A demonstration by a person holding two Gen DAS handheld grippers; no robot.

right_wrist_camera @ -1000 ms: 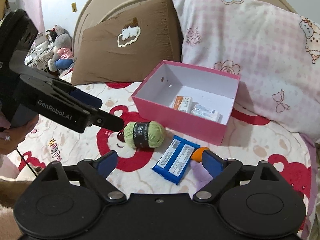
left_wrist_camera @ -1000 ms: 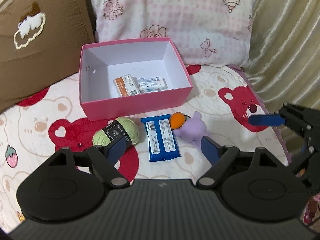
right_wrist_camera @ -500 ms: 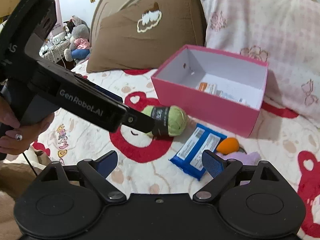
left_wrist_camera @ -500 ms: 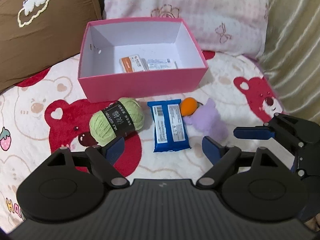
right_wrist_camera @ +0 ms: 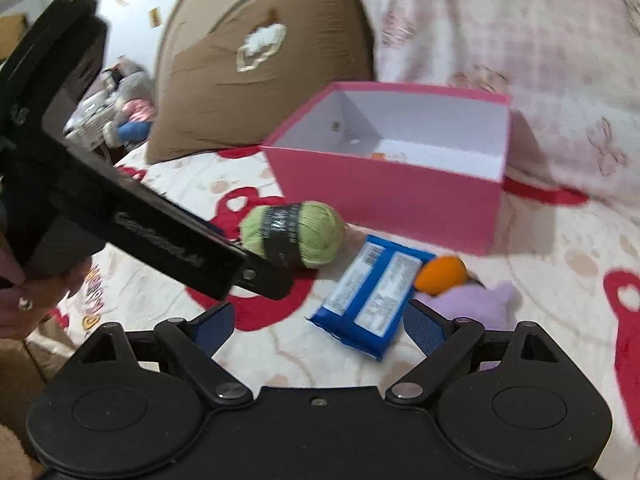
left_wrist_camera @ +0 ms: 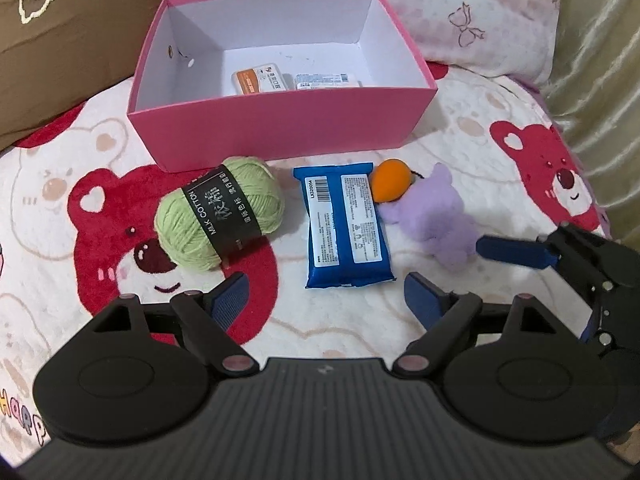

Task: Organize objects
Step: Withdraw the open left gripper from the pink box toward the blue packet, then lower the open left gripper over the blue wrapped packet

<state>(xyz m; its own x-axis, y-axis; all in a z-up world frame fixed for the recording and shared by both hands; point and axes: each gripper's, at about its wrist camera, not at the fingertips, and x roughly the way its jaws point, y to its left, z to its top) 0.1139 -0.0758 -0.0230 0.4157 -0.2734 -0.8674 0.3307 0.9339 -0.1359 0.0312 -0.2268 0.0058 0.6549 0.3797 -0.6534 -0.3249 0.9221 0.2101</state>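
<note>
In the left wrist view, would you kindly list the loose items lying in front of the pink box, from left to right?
Green yarn ball → blue packet → orange ball → purple plush toy.

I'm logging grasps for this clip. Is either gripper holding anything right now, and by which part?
Nothing is held. The left gripper and the right gripper are both open and empty above the bedspread, short of the blue packet.

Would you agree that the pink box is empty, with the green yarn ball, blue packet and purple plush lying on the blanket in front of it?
Not quite: the pink box already holds two small packets, as the left wrist view shows. The green yarn ball, blue packet and purple plush do lie on the blanket in front of it.
</note>
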